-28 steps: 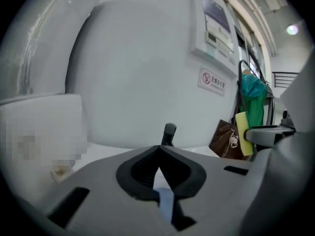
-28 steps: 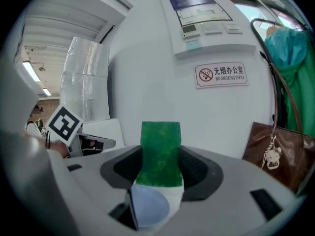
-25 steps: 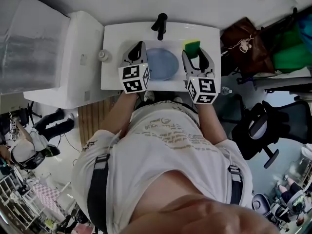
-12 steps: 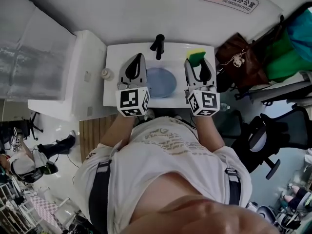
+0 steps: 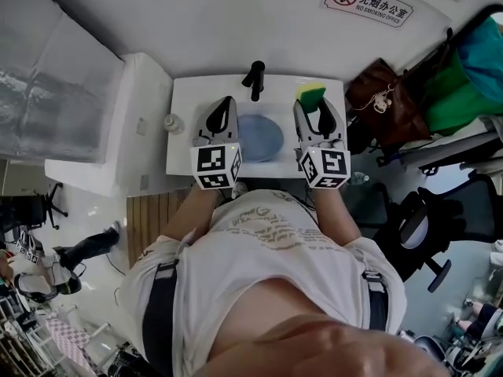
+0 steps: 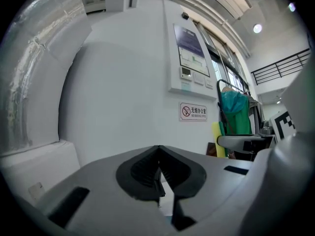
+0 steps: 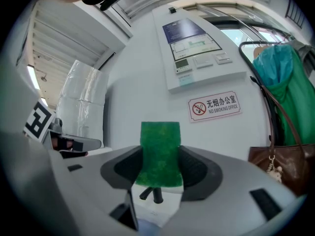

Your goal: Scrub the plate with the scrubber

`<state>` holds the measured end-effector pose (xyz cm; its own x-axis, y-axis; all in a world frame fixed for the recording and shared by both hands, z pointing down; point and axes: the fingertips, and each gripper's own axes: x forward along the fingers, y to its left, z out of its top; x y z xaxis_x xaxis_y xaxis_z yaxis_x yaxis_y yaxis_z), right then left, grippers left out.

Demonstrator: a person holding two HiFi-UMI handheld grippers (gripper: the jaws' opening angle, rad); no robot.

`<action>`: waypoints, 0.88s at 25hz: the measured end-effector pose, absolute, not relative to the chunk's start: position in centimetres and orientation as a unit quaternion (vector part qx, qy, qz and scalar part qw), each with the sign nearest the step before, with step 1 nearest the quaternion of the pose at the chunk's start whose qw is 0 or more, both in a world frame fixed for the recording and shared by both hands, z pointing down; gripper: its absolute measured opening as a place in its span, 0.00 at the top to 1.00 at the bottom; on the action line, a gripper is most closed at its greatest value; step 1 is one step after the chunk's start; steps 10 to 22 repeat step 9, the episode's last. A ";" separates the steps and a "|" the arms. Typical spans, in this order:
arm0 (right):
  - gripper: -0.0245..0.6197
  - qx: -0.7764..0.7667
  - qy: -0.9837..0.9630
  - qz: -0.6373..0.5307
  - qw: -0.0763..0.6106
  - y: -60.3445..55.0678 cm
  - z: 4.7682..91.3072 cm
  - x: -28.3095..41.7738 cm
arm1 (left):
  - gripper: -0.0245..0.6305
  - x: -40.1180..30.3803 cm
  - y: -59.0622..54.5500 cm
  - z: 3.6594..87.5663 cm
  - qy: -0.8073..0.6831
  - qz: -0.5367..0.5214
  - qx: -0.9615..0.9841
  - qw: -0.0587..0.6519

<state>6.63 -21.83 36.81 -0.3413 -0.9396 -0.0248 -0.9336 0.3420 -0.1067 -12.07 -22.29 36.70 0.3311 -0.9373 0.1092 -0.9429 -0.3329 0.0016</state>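
A blue plate [image 5: 260, 138] lies in the white sink [image 5: 182, 93] under a black faucet [image 5: 254, 79]. My left gripper [image 5: 225, 102] hovers over the plate's left edge, its jaws shut with nothing between them [image 6: 158, 170]. To the plate's right, my right gripper [image 5: 317, 104] is shut on the green-and-yellow scrubber [image 5: 311, 94]. In the right gripper view the scrubber [image 7: 160, 151] stands upright between the pads, with the faucet [image 7: 152, 194] below it. Both grippers point level toward the wall, above the plate and not touching it.
A small bottle [image 5: 171, 121] stands on the sink's left rim. A white cabinet [image 5: 102, 108] adjoins the sink on the left. A brown bag [image 5: 377, 93] and green clothing [image 5: 464, 77] hang on the right, and an office chair [image 5: 428, 218] stands behind me.
Both grippers have risen a little above the sink and levelled out, the scrubber still in the right one. The head view now takes in more of the wall and its sign.
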 end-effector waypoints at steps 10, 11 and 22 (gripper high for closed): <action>0.60 -0.567 0.822 -0.038 0.036 -21.7 36.9 5.8 | 0.93 -12.6 -22.0 37.4 -0.574 0.048 0.816 0.050; 0.60 -0.567 0.822 -0.038 0.036 -21.7 36.9 5.8 | 0.93 -12.6 -22.0 37.4 -0.574 0.048 0.816 0.050; 0.60 -0.567 0.822 -0.038 0.036 -21.7 36.9 5.8 | 0.93 -12.6 -22.0 37.4 -0.574 0.048 0.816 0.050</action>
